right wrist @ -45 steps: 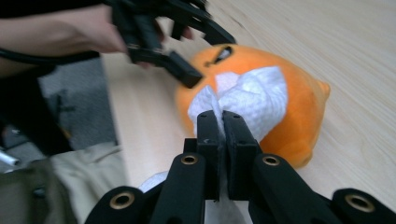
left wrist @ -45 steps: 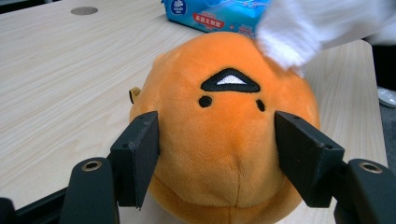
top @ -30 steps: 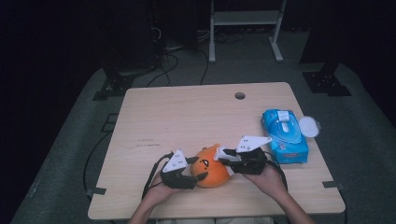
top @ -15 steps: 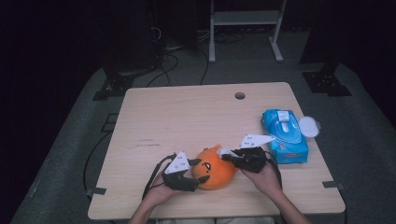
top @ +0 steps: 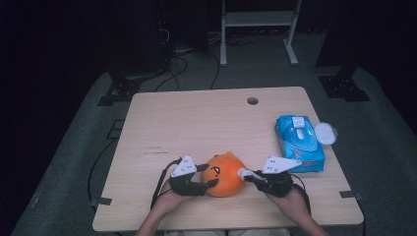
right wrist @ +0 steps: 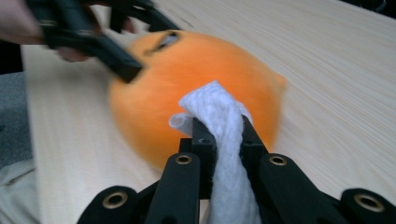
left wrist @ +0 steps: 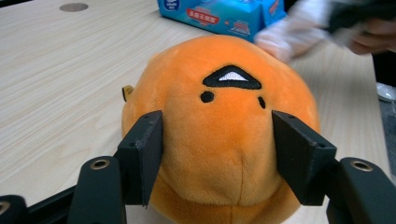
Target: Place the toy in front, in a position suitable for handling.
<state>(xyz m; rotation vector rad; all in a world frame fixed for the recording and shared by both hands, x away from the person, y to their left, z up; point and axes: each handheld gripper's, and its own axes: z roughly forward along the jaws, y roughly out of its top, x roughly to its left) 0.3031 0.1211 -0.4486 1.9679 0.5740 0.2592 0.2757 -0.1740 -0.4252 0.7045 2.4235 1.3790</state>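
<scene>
At the tabletop's near edge we see the orange plush sitting between both claws. Left claw is clamped on the plush's sides, pads pressing into the fur; its jaws have just been closing. Right claw is pinched tight on a white wipe, the wipe's tip touching the plush's right side. Plush base is cut off in the left gripper view; right gripper view is blurred. Plush is roundish, long axis unclear; its face points toward the left claw. Wipe pack lies to the right.
</scene>
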